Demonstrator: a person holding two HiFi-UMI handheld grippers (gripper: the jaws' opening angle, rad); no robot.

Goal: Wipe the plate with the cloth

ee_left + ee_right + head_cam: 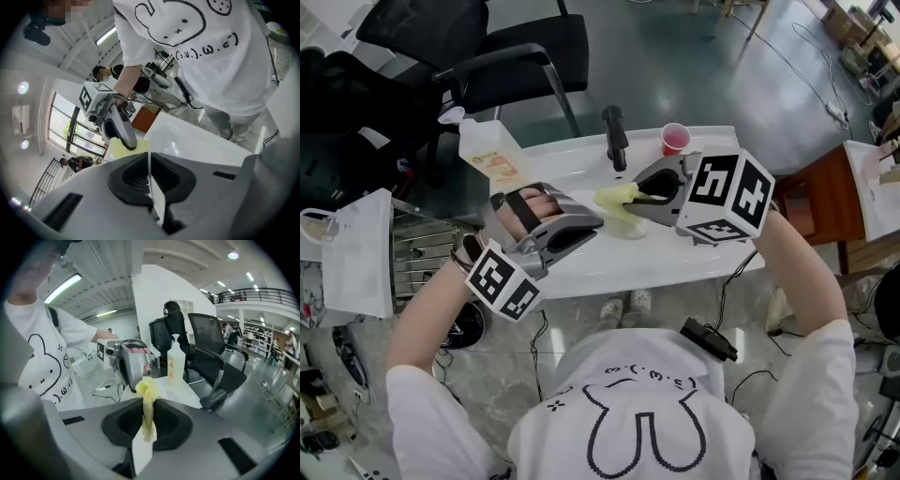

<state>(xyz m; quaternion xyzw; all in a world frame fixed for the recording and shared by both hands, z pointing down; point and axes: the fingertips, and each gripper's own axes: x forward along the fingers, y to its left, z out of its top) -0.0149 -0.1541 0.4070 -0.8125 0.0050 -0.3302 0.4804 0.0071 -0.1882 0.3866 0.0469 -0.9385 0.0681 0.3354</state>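
Yellow cloth (616,198) clamped in right gripper (643,199) jaws | left gripper (596,223) jaws together, near cloth

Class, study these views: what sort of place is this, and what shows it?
Probably a large open workshop or office hall, not a kitchen: black office chairs, a plain white table, and a railed upper gallery under strip lights.

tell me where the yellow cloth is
Head view, centre: the cloth is pinched in the jaws of the right gripper, just right of the left gripper.
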